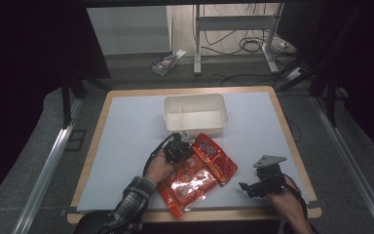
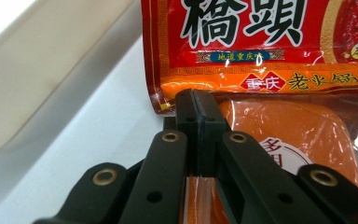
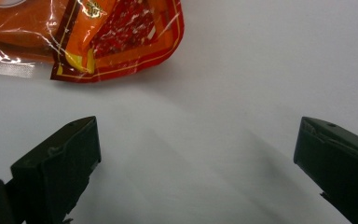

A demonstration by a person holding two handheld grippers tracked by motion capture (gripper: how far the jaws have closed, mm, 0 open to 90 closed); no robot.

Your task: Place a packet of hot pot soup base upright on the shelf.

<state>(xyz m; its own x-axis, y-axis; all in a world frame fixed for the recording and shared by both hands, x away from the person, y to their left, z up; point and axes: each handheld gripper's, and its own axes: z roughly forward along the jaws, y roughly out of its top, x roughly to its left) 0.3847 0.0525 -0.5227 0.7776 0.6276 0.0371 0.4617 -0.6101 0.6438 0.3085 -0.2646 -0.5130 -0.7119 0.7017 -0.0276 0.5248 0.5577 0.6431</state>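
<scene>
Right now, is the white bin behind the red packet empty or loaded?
Empty, as far as the high view shows: the white bin shows only bare inner walls and floor. The red packet lies outside it on the table.

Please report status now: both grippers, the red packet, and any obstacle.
Left gripper shut on red packet edge. Right gripper open, apart from it. White bin just beyond packet; nothing between.

White bin [image 1: 195, 114] on table [image 1: 126, 141]; small box [image 1: 167, 62] beyond
</scene>
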